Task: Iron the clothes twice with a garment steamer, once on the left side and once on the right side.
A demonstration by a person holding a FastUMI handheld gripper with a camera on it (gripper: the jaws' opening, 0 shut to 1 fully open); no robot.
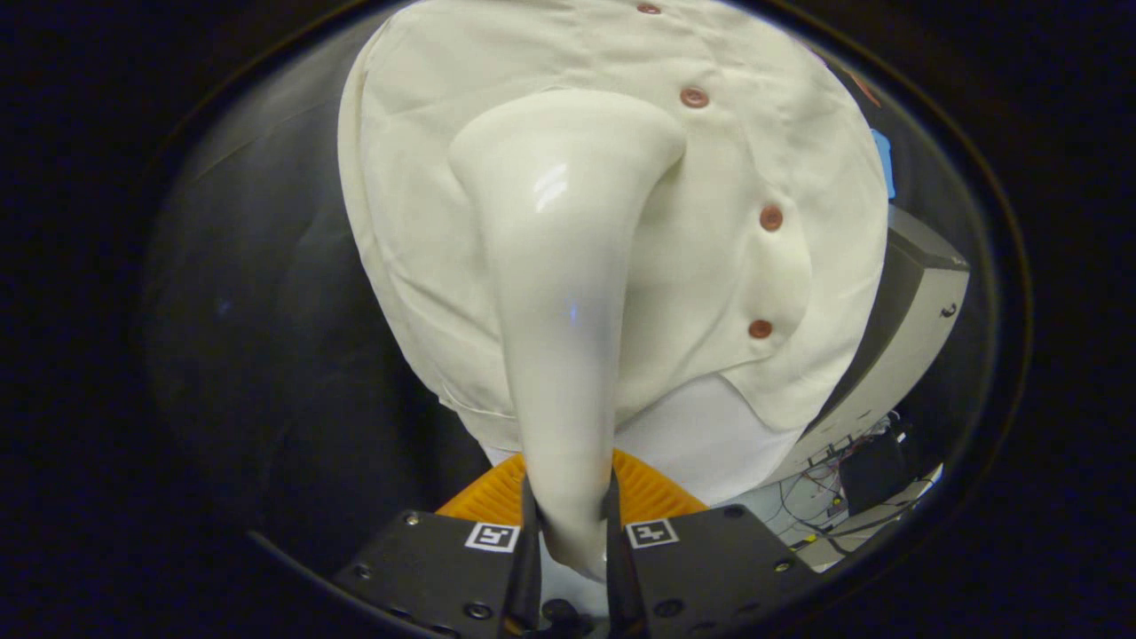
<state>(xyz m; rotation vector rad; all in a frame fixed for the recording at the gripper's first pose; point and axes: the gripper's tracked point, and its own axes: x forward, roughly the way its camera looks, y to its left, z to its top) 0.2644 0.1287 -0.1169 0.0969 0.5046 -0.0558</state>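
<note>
Claw (568, 524) clamps steamer (564, 266) against shirt (426, 222) (apparently touching), dark room leftward

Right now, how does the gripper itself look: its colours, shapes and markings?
The gripper has two flat black plates fastened with small round screws. Each plate carries a square black-and-white marker near its inner corner. Its fingers are thin, dark blades. Behind them sit ribbed orange parts with curved outlines.

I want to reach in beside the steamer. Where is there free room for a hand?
Free: the dark wall side of the shirt. Crowded: the grey box and wires on the button side. The gripper is shut on the steamer.
</note>
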